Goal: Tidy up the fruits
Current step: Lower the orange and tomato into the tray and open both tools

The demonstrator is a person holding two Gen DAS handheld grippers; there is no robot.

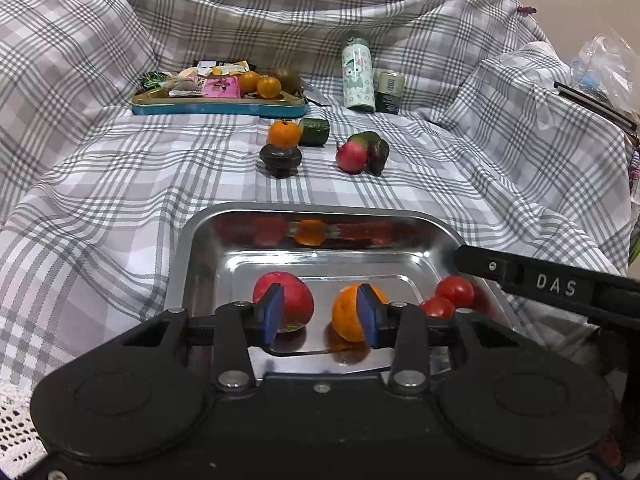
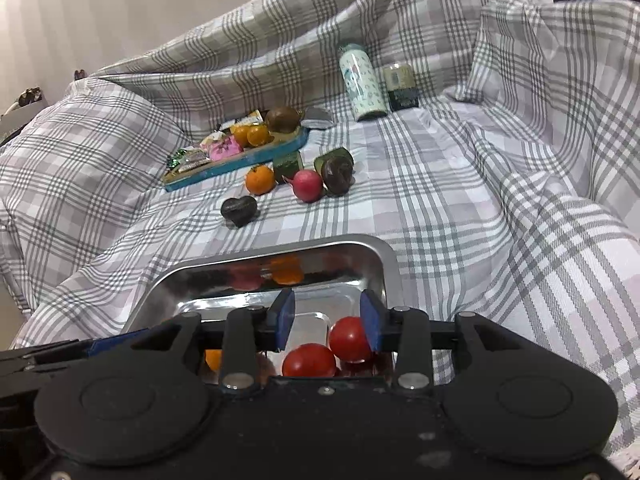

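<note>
A steel tray [image 1: 200,240] lies on the checked cloth and holds a red apple [image 1: 298,298], an orange [image 1: 346,318] and two tomatoes [image 1: 454,290]. My left gripper [image 1: 320,316] is open and empty above the tray, between apple and orange. My right gripper [image 2: 326,324] is open and empty over the tray's right end [image 2: 380,264], above the tomatoes [image 2: 348,338]. Beyond the tray lie an orange [image 1: 284,133], a dark fruit [image 1: 281,158], a cucumber piece [image 1: 314,131], a radish [image 1: 351,155] and a dark fruit beside it [image 1: 378,154].
A teal tray [image 1: 220,109] at the back holds snack packets and oranges [image 1: 262,84]. A patterned bottle [image 1: 357,76] and a small dark jar [image 1: 390,92] stand to its right. The right gripper's body [image 1: 560,288] reaches in from the right. Cloth folds rise around.
</note>
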